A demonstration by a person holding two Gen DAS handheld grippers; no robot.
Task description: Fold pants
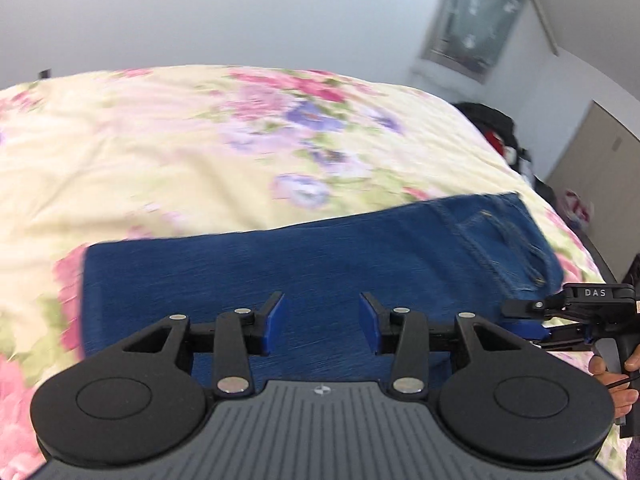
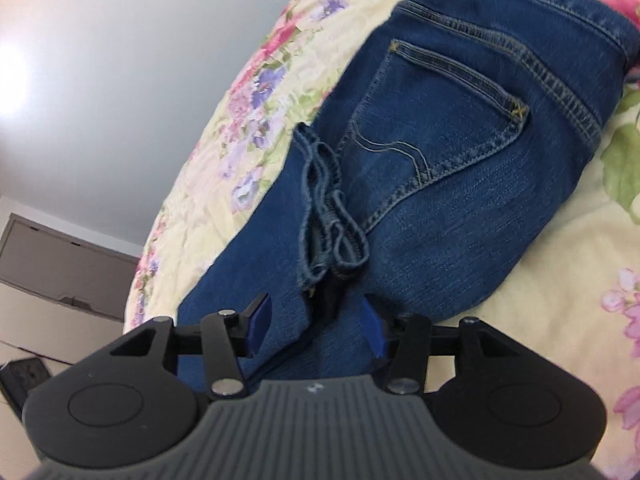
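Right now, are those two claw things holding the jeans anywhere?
No. The left gripper and right gripper are both open above the jeans, gripping nothing.

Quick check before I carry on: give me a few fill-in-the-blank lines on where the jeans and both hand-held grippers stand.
1. The jeans lie on a ____-patterned bedspread.
2. The left hand-held gripper has its jaws ____, with nothing clamped.
3. The right hand-held gripper has its jaws open over the leg ____.
4. The back ____ faces up.

Missing: floral; open; hems; pocket
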